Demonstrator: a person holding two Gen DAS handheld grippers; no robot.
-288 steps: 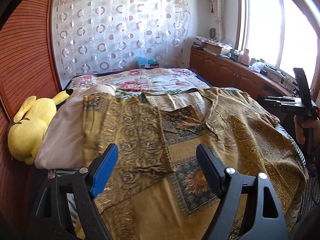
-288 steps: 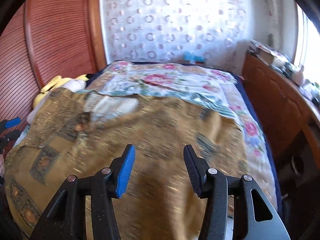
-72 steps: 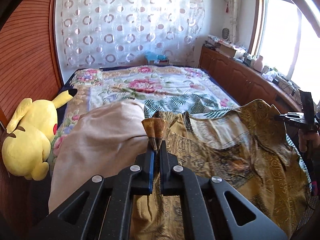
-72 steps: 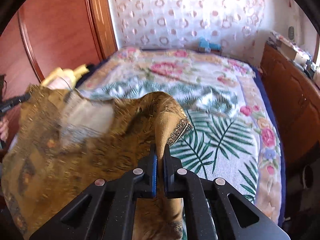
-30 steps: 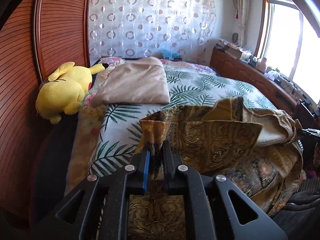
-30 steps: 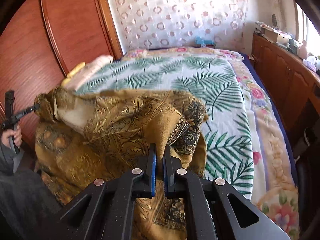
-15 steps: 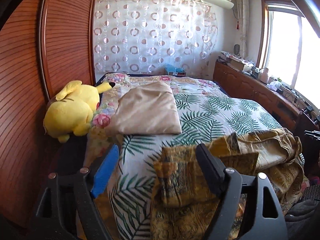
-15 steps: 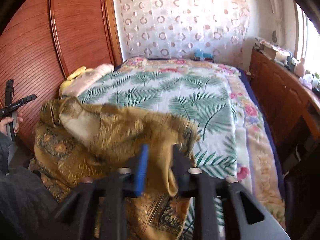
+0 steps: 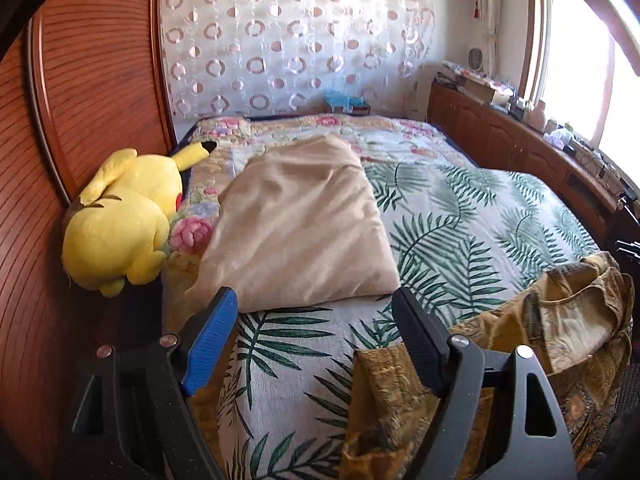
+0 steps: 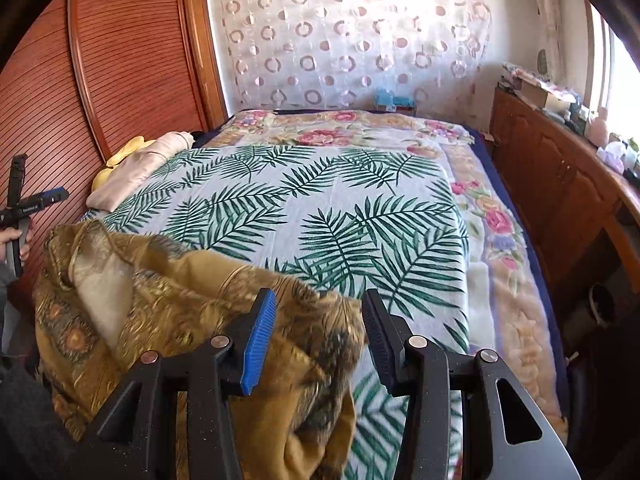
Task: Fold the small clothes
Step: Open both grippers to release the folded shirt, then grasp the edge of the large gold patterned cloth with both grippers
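A gold patterned garment [image 9: 568, 320] lies bunched and partly folded at the near edge of the bed, its pale lining showing. My left gripper [image 9: 312, 300] is open and empty over the palm-leaf sheet [image 9: 460, 216], with the garment's corner just under and to the right of its black finger. In the right wrist view the garment [image 10: 180, 300] fills the lower left. My right gripper [image 10: 319, 296] hovers above its right end. Its jaws are opening, with fabric seen below the gap and neither pad pressing on it.
A folded beige cloth [image 9: 300, 220] and a yellow plush toy [image 9: 120, 220] lie at the bed's left side by the slatted wooden wall [image 9: 92, 80]. Wooden cabinets [image 10: 560, 184] with clutter on top run along the right. A hand [image 10: 14, 236] shows at the left edge.
Both grippers have let go of the garment and opened. The garment has dropped onto the bed's near edge. The left gripper has swung left, away from it.
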